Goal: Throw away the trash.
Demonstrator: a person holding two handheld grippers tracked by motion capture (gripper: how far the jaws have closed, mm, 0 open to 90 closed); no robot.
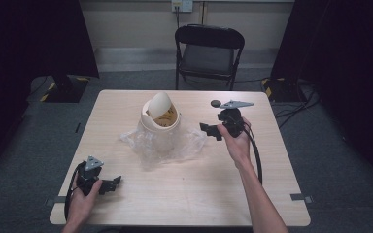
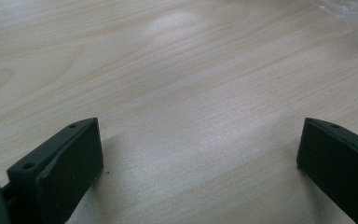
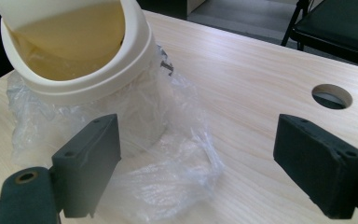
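A small cream swing-lid waste bin point(image 1: 160, 116) stood at the middle of the far half of the wooden table point(image 1: 184, 194), its lid flap point(image 1: 159, 104) tipped up so the tan inside showed. A clear plastic bag point(image 1: 162, 143) was gathered round the bin's body below the rim and spread in crumpled folds on the table toward the near side.

The right gripper point(image 1: 209, 130) was held just to the right of the bin, raised off the table and aimed left at it, with its jaws wide apart and nothing between them. In the right gripper view the bin point(image 3: 81, 65) and bag point(image 3: 168, 172) lay just ahead of the left jaw, apart from it. The left gripper point(image 1: 112, 184) rested low over the near left of the table, well apart from the bin, its jaws likewise spread wide over bare wood point(image 2: 182, 93).

The step in hand looked like the approach to the bin or its liner: nothing was gripped yet. The next move would probably call for the right gripper to travel left and close on a fold of the thin film or on the rim. The film was slack and slippery, so a pinch on a bunched fold would likely hold better, with the left gripper brought in to steady the bin.
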